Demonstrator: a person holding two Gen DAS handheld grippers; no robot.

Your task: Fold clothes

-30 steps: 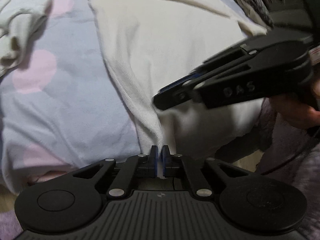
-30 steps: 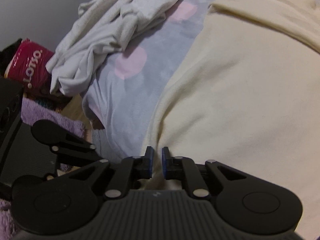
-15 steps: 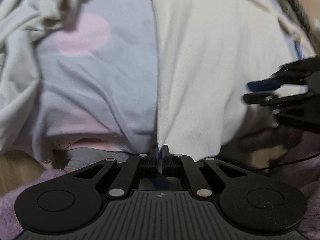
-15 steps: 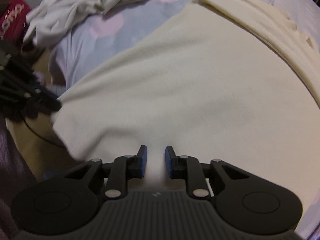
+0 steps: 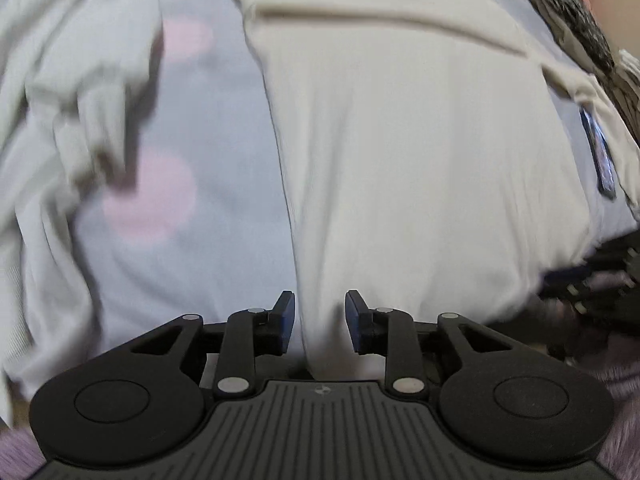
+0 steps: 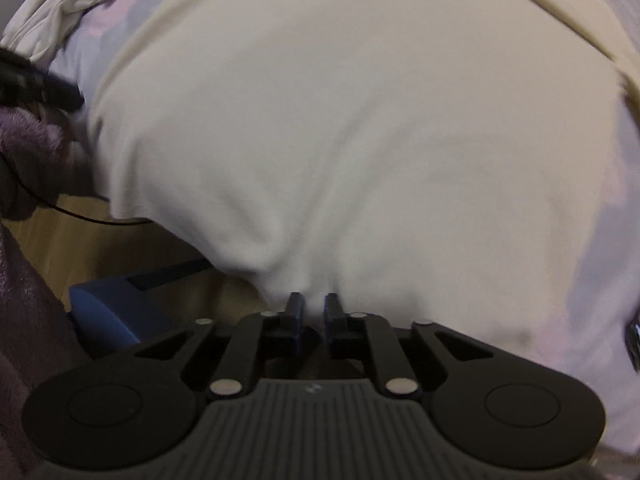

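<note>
The cream knit garment point(image 5: 420, 152) is the landmark: it lies spread flat on a lilac bedsheet w/ pale pink dots point(image 5: 208, 152), its near hem hanging over the bed edge toward both cams. A band of the same cream fabric lies across its far end – could be a folded-over sleeve or upper edge, can't tell which.

Left gripper point(image 5: 319, 312): fingers clearly apart, blue pads either side of the garment's near-left corner, nothing pinched. Fabric sits in the gap but the pads aren't pressing it. Prob. placed there because the corner is the natural grab pt for a fold.

Right gripper point(image 6: 313, 312): fingers nearly together, narrow gap only, at the near hem further right. Cloth puckers toward the tips, so it may have a pinch of hem – but the contact is blurred; can't tell for sure.

Both at the hem makes sense: two corners held = the edge stays straight when carried over. Scene fits either a hem just laid down or one about to be lifted; pics don't settle it.

Left of the garment: crumpled pale grey-white cloth point(image 5: 60, 120) bunched on the sheet, apart from it. Far right of it: a dark fuzzy patterned item point(image 5: 576, 28), and a thin dark flat object point(image 5: 598, 152) by its right edge.

Containers: none visible holding clothes. A blue boxy thing point(image 6: 108, 312) sits on the wood floor below the hem; contents not visible.
</note>
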